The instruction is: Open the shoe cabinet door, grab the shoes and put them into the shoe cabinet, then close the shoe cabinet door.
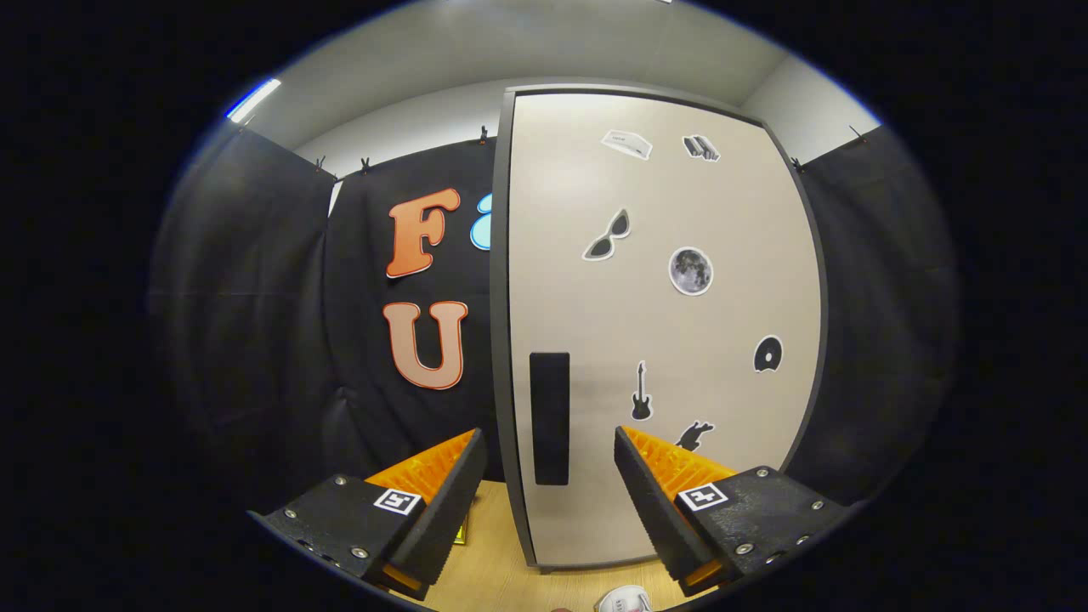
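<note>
I am looking at the shoe cabinet (663,340) head-on. It is a tall, upright unit with a pale beige door (595,280) set in a dark grey frame, and the door is closed flat against the body. A long, dark, vertical handle (549,418) sits low on the door's left side. Small stickers are scattered over the door: sunglasses (607,237), a moon (690,271), a guitar (641,392), a disc (767,354) and a few more near the top and bottom.

My gripper (551,455) is released, its fingers spread wide with nothing between the pads. The handle lies just beyond the fingertips, lined up in the gap between them, slightly nearer the left finger. I cannot tell how close the tips are to the door.

The cabinet stands on a light wooden floor (493,561). Near me, just inside the right finger, part of a white shoe (625,601) pokes in on the floor.
</note>
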Tool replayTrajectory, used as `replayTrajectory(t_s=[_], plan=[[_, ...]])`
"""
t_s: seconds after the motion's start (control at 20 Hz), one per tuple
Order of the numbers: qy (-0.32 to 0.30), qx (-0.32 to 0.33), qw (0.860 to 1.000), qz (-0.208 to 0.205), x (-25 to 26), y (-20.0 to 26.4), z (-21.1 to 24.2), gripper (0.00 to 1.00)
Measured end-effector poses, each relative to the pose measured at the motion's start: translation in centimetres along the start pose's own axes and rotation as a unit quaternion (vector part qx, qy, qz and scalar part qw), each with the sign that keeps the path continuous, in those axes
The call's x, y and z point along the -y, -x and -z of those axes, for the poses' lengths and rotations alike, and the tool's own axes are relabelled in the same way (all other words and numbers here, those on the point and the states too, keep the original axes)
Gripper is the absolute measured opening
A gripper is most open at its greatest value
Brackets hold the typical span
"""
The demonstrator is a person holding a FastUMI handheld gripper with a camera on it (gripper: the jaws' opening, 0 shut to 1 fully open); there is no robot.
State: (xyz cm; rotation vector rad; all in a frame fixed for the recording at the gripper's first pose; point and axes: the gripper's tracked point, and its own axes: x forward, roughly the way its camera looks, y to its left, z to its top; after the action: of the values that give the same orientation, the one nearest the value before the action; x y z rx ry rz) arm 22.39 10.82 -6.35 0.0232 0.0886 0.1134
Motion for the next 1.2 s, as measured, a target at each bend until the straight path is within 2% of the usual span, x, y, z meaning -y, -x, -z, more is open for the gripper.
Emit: replayTrajectory(t_s=[0.3,0.65,0.9,1.1,1.2], plan=[[0.001,-0.013,1.0,0.016,0.1,-4.5,1.6,0.94],[0.045,-0.009,0.999,0.029,-0.4,-5.8,1.9,0.92],[0.033,-0.011,0.999,0.033,-0.2,-6.2,2.2,0.68],[0.013,-0.017,0.999,0.034,0.1,-6.1,2.4,0.4],[0.004,-0.019,0.999,0.029,0.1,-6.0,2.4,0.37]])
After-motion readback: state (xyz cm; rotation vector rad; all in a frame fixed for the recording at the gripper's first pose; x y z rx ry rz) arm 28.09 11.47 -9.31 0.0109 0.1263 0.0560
